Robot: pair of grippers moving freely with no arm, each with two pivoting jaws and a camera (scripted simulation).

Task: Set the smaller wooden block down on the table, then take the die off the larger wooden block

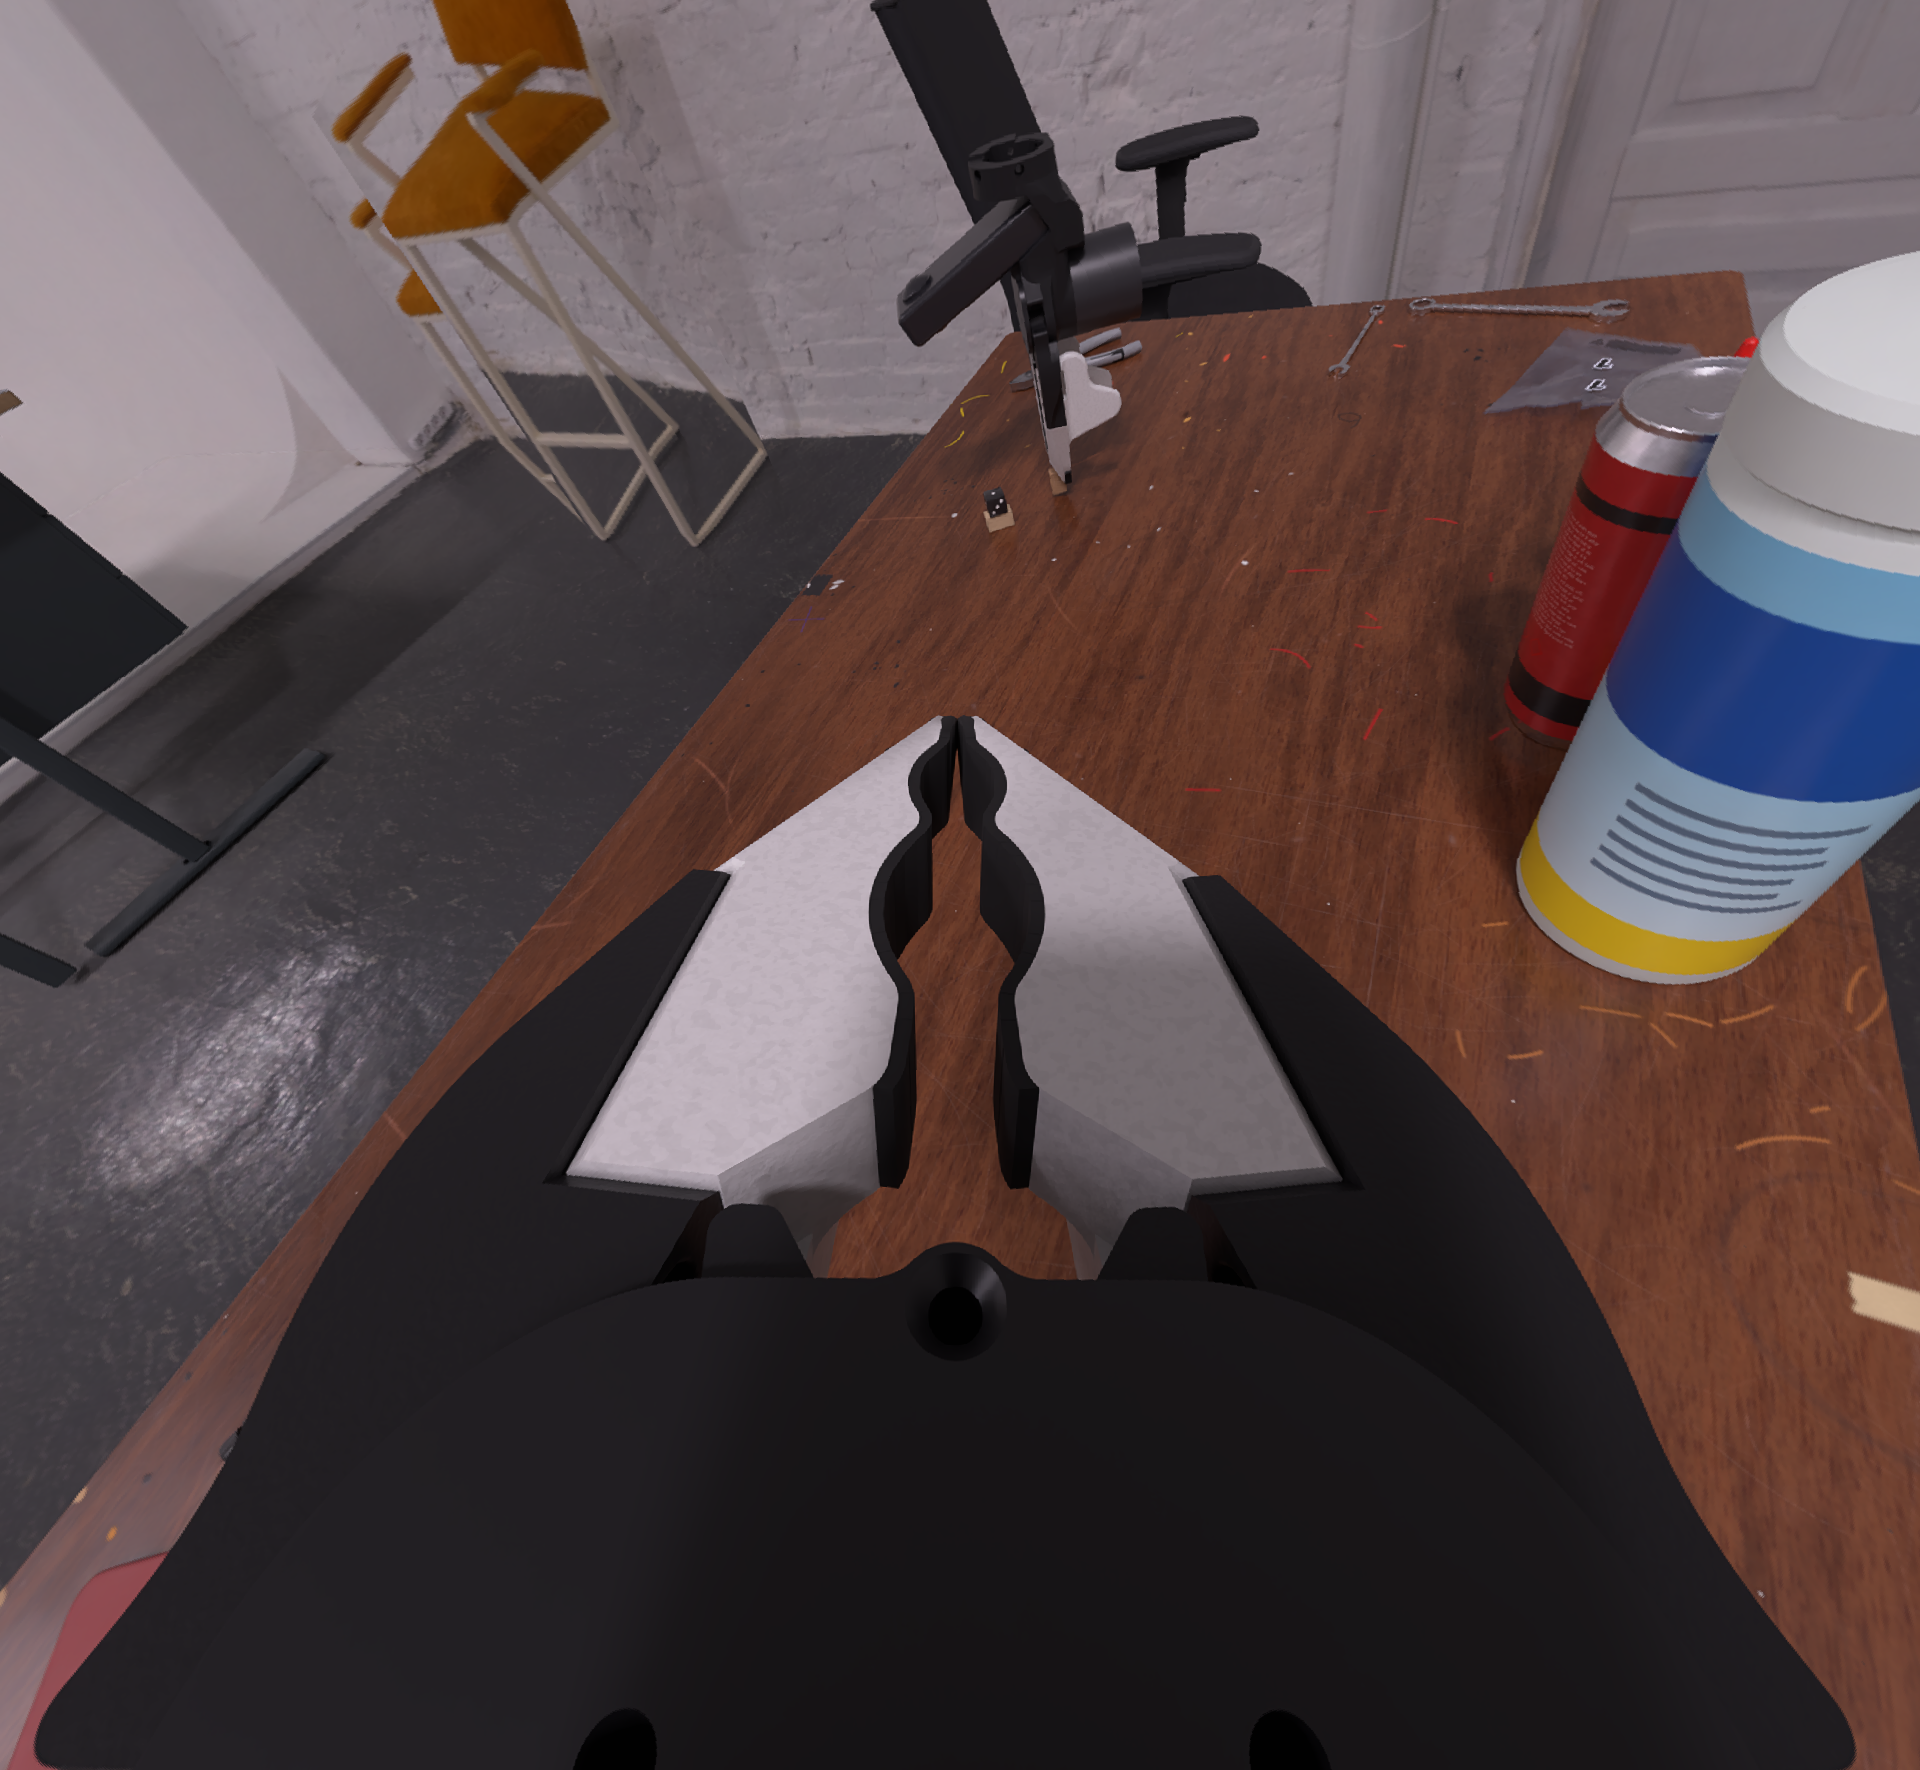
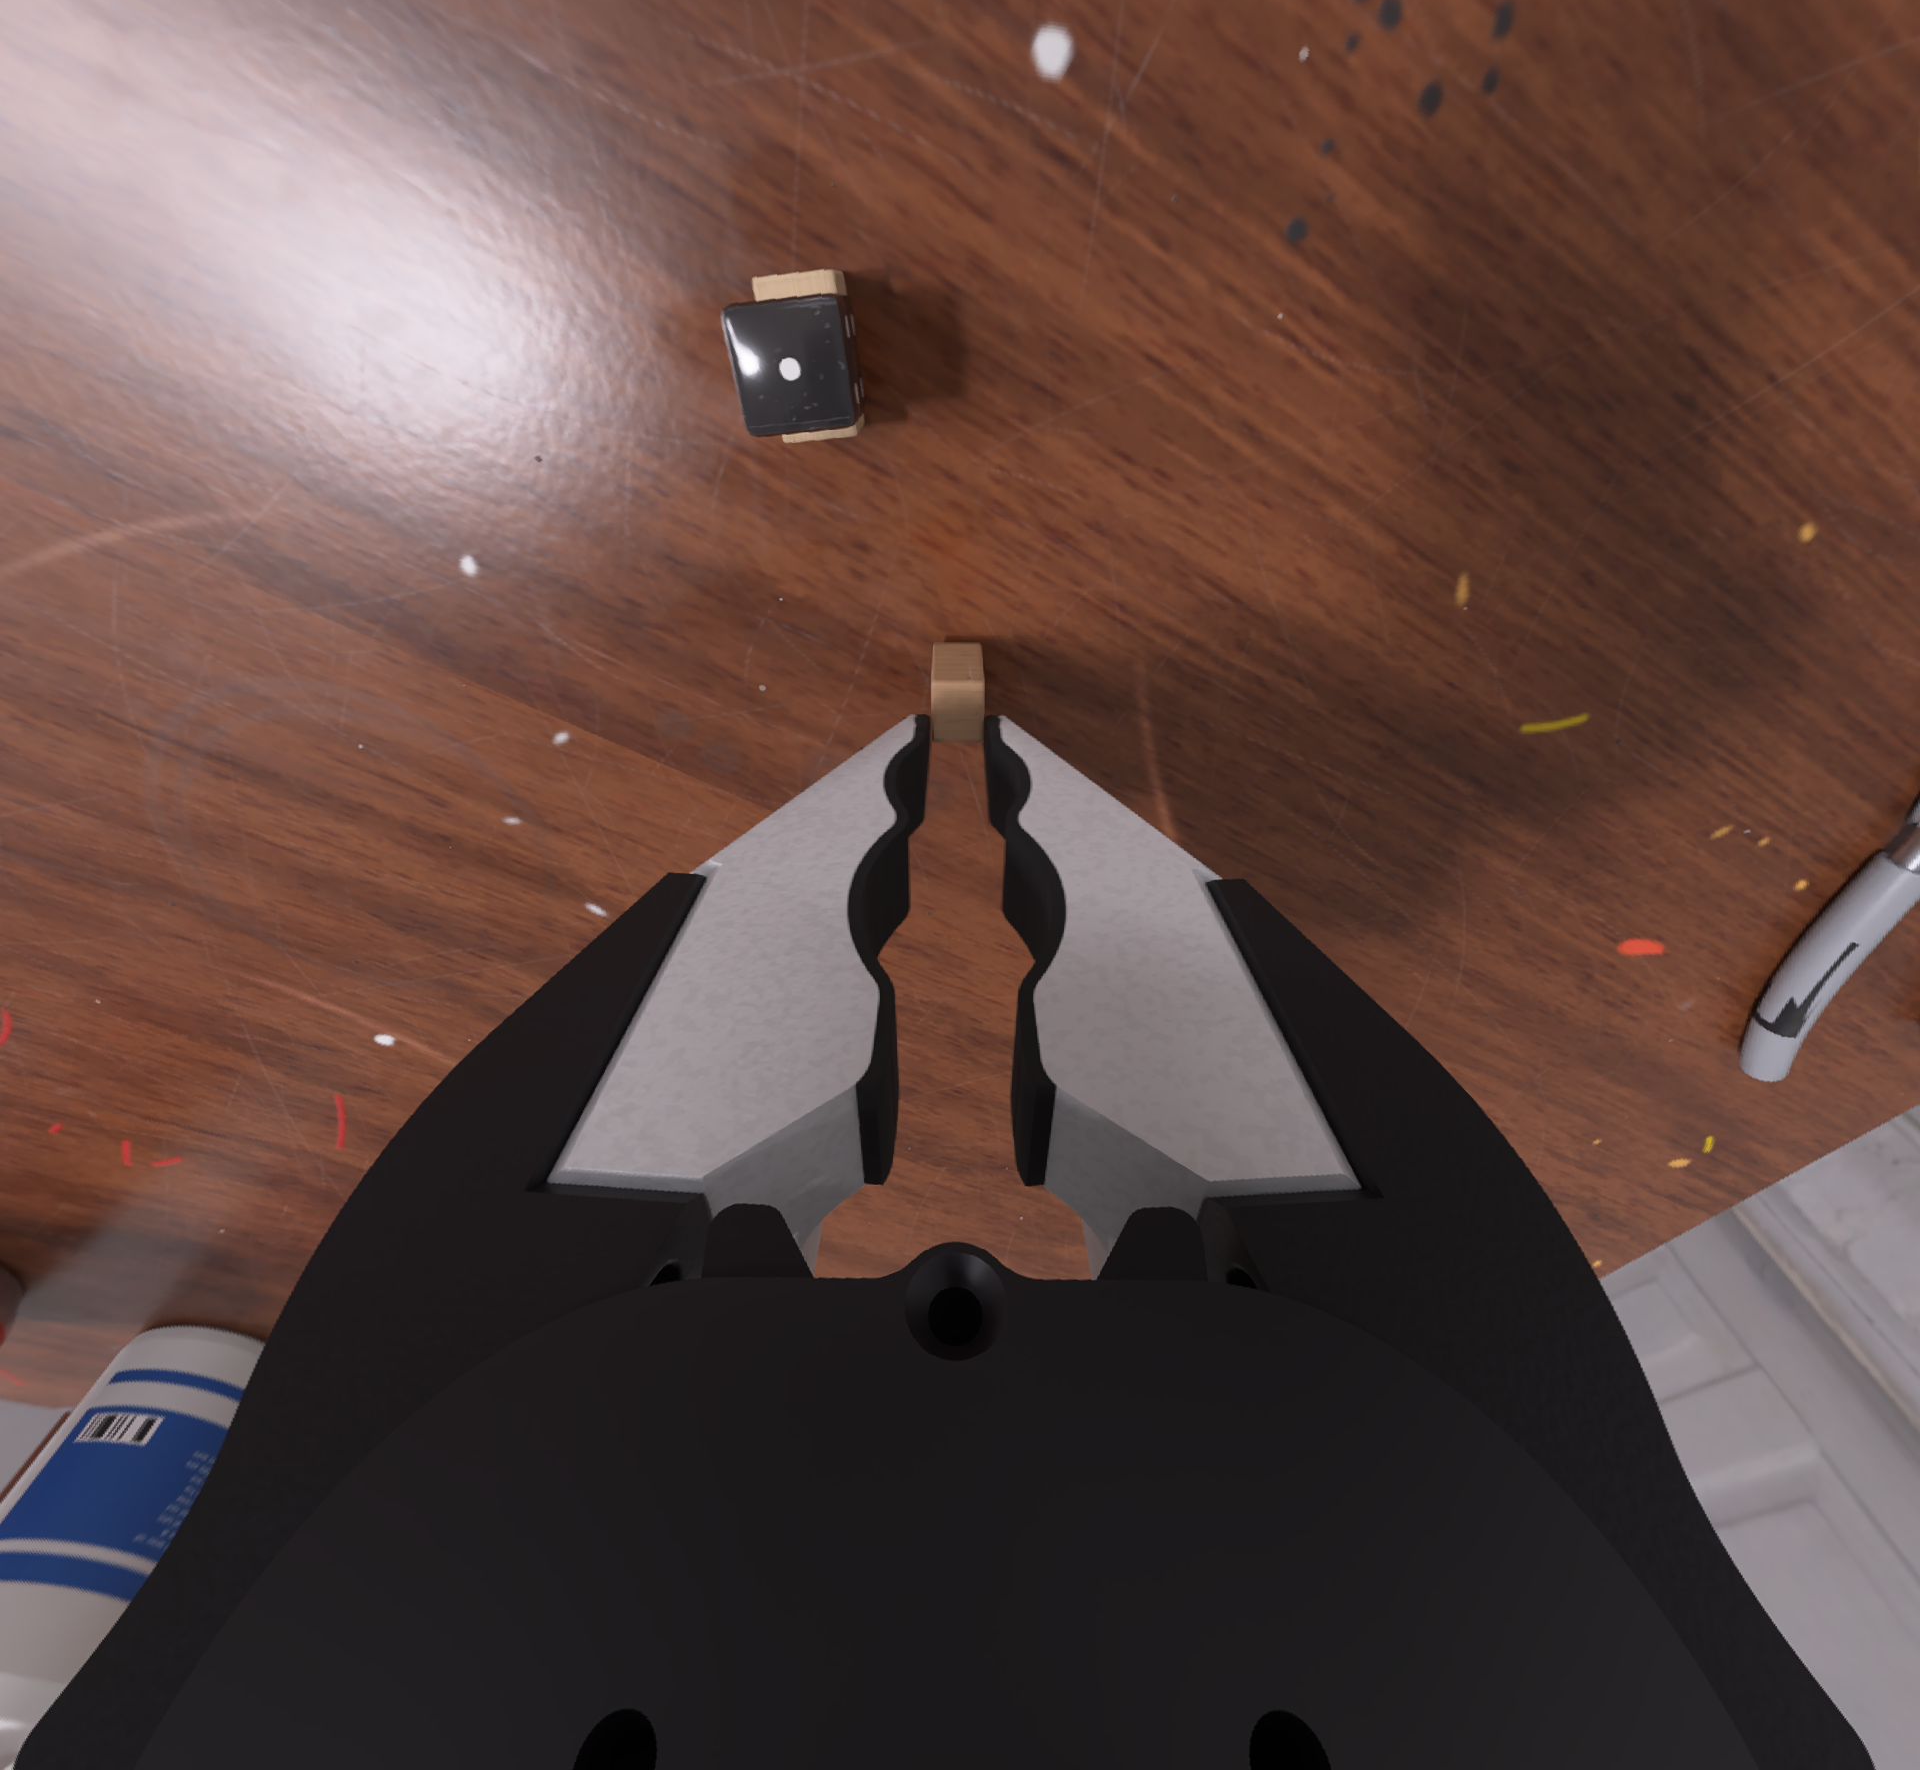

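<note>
**A:** Why is the right gripper [image 2: 957,719] pointed straight down at the worktop?

**B:** Its fingertips are pinching the smaller wooden block [image 2: 956,690], which sticks out past the tips. In the left wrist view the block looks to be at or just above the wood, so I judge the set-down is nearly made but the jaws have not let go.

**A:** And the die?

**B:** The black die [image 2: 795,366] sits on the larger wooden block [image 2: 798,283], a little off centre, so pale wood shows at two sides. That pair stands near the small block, close to the table's [image 1: 1299,681] left edge toward its far end.

**A:** The left gripper [image 1: 958,725]?

**B:** Closed on nothing, tips almost touching, held over the near part of the table, well apart from the blocks.

**A:** The surroundings?

**B:** Dark scratched wood flecked with paint. A striped canister [image 1: 1756,681] and a red can [image 1: 1600,567] stand by the right edge, wrenches [image 1: 1512,307] at the far right corner. Beyond are a white brick wall, an orange stool [image 1: 488,162] and a black office chair [image 1: 1174,203].
</note>
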